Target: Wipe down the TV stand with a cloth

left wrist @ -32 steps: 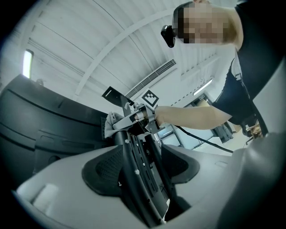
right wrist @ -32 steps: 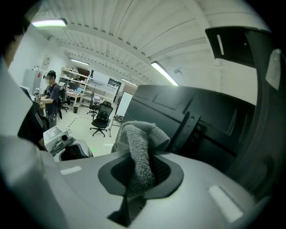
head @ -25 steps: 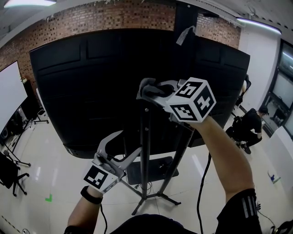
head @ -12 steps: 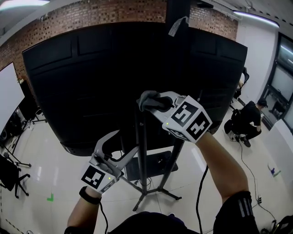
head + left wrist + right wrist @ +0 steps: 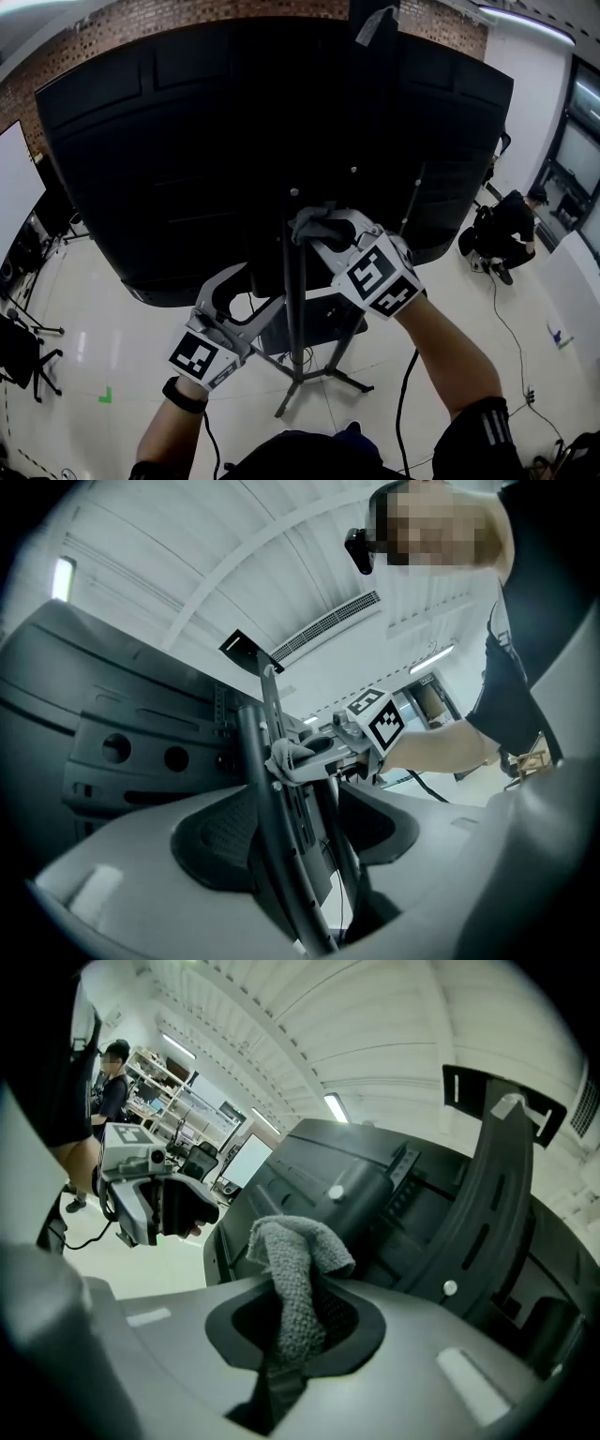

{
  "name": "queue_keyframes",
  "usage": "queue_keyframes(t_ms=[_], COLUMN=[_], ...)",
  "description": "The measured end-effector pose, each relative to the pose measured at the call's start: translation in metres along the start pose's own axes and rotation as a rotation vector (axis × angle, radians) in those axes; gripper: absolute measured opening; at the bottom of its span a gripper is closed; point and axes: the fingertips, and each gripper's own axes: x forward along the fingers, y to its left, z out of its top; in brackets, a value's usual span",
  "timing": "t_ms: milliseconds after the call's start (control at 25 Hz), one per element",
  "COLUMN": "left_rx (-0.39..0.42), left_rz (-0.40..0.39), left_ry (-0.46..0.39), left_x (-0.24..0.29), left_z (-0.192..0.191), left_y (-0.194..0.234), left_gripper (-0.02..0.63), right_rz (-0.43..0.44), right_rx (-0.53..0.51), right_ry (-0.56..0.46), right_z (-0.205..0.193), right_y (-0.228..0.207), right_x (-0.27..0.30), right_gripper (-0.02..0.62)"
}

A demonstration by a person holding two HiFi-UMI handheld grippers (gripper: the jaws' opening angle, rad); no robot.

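Right gripper [image 5: 323, 234] is pinching the grey cloth [image 5: 292, 1260] tight and pressing it against the TV stand's upright pole [image 5: 296, 291], behind the black TV [image 5: 187, 141]. Left gripper [image 5: 298, 841] is sitting lower, jaws spread, with the pole running between them.

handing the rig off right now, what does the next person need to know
Right gripper: shut on the grey cloth, which is pressed against the stand's upright pole just below the TV.
Left gripper: jaws apart around the pole lower down, with gaps showing, so not clamped.
Done: cannot tell how much has been wiped.
Left: probably run the cloth down the pole to the base legs.
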Motion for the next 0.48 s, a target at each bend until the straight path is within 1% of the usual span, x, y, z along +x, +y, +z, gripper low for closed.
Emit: queue_keyframes(t_ms=[80, 200, 320, 400, 480], left_rx=[-0.015, -0.015, -0.027, -0.046, -0.058], left_rz=[-0.013, -0.025, -0.027, -0.018, -0.002], left_ry=[0.009, 0.026, 0.034, 0.033, 0.038], left_x=[0.0, 0.0, 0.003, 0.003, 0.003], left_z=[-0.009, -0.023, -0.033, -0.035, -0.037], left_y=[-0.001, -0.001, -0.001, -0.002, -0.003], left_gripper=[0.288, 0.288, 0.293, 0.298, 0.298], right_rz=[-0.011, -0.015, -0.013, -0.005, 0.019], right_rx=[-0.012, -0.005, -0.023, -0.017, 0.011], right_ry=[0.028, 0.035, 0.046, 0.034, 0.014], right_z=[-0.013, -0.023, -0.031, -0.034, -0.036], right_y=[0.011, 0.024, 0.034, 0.04, 0.046], right_x=[0.004, 0.01, 0.012, 0.013, 0.015], right_gripper=[0.035, 0.035, 0.035, 0.037, 0.037])
